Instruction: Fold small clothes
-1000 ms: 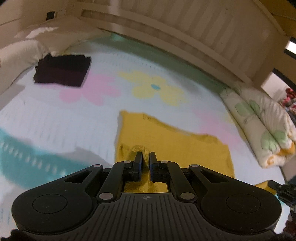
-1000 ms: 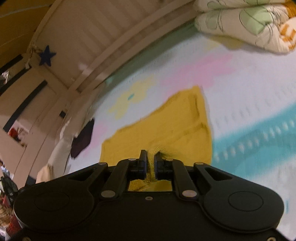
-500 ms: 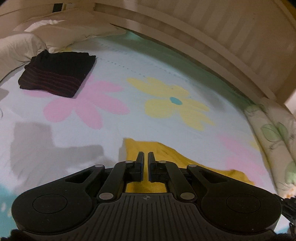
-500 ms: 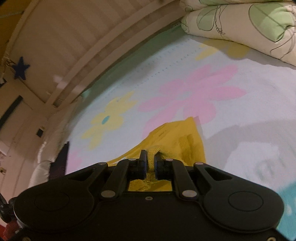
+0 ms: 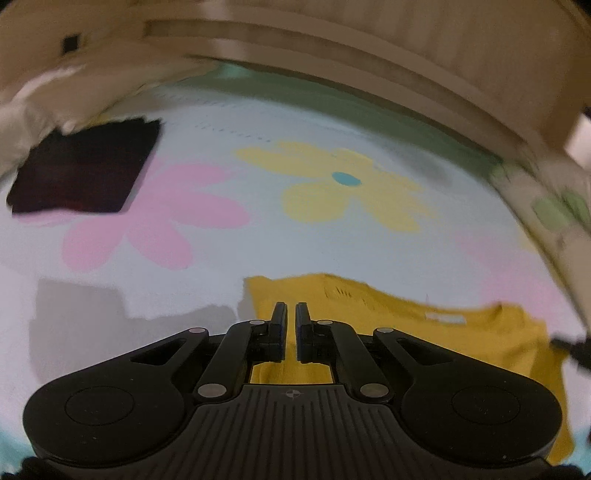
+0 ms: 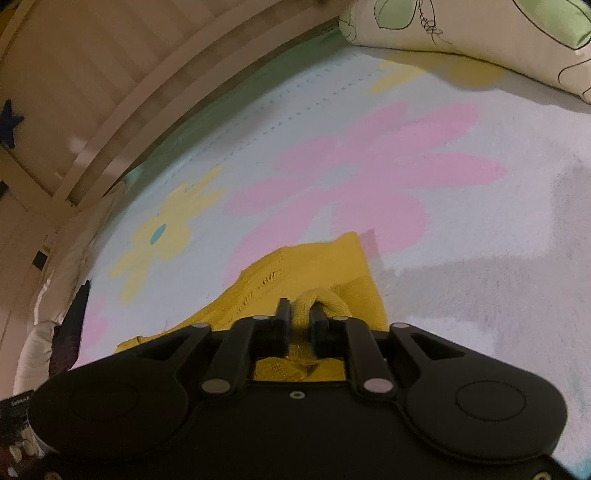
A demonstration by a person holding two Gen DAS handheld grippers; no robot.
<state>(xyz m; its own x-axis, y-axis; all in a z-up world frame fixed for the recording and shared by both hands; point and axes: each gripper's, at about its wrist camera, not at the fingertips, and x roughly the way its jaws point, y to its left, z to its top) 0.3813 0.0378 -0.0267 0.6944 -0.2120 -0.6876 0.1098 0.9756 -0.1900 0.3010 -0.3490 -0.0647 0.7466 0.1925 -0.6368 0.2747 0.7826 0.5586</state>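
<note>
Yellow garment: small knitted top, lying on the bedspread just in front of both grippers, with a pale label at its neckline.
Right gripper: jaws opening, with a bunched roll of the yellow knit between them; the pads touch it on both sides.
Left gripper: jaws drawn together at the garment's near-left corner; whether any fabric is pinched, I cannot tell.
Bedspread: pale blue, printed with large pink and yellow flowers.
Dark folded cloth: far left on the bedspread, well apart from the yellow garment.
Floral pillow: at the far right edge.
Slatted wooden rail: behind the bedspread.
</note>
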